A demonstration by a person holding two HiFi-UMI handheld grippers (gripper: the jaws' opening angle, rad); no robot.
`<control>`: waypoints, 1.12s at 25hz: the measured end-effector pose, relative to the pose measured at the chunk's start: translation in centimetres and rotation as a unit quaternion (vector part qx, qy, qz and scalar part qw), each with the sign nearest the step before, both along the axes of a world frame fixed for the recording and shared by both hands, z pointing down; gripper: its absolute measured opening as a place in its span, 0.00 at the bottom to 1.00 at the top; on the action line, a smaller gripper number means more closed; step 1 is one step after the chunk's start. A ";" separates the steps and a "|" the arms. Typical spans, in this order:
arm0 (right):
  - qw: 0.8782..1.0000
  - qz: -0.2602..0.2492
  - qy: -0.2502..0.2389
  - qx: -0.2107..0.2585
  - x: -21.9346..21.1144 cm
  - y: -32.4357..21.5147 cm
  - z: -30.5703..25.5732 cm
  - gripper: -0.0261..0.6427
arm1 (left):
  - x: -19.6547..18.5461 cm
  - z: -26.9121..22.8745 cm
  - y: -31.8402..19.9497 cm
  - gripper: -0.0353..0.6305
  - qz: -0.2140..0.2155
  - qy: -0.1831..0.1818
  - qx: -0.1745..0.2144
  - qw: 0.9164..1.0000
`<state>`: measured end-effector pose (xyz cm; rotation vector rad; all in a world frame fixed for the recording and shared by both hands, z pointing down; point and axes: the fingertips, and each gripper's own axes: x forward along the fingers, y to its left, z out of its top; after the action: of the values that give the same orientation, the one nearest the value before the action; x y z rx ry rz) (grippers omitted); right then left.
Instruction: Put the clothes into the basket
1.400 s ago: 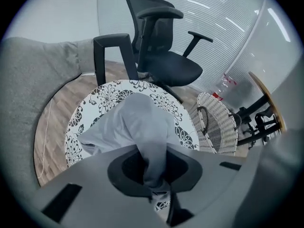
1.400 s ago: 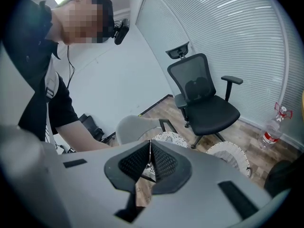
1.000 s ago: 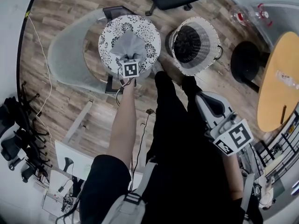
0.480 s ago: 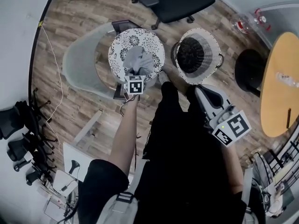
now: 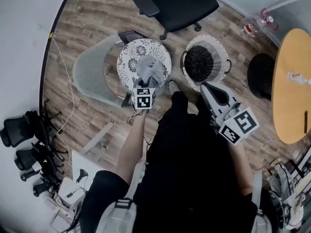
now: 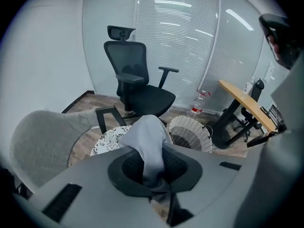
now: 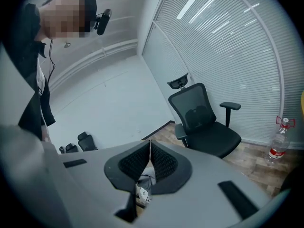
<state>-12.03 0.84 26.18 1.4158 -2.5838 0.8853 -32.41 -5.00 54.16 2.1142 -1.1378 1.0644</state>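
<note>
Right gripper [image 7: 150, 148]: mine, nearest me by my leg; jaws pressed together on nothing.
Left gripper [image 6: 154, 182]: clamped on the grey garment [image 6: 147, 139], which bunches up over my jaws.
Garment's place: above the patterned round table [image 5: 130, 58], seemingly lifted clear of it.
Step in hand: I judge this as carrying the picked-up piece to the basket.
Next move: swing right over the basket's mouth, lower until the cloth hangs inside the rim, then release.
Basket [image 5: 221, 50]: on the floor just right of the table; I can make out no clothes in its dark inside.
</note>
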 end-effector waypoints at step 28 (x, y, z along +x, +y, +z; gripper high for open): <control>0.995 0.099 -0.015 0.019 21.3 7.9 -0.6 0.06 | 21.9 -11.8 6.0 0.14 0.089 0.063 0.064 0.992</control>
<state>9.24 8.79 25.55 1.7049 -2.5275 0.8918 -10.55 1.01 42.37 2.3851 -0.9970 0.9411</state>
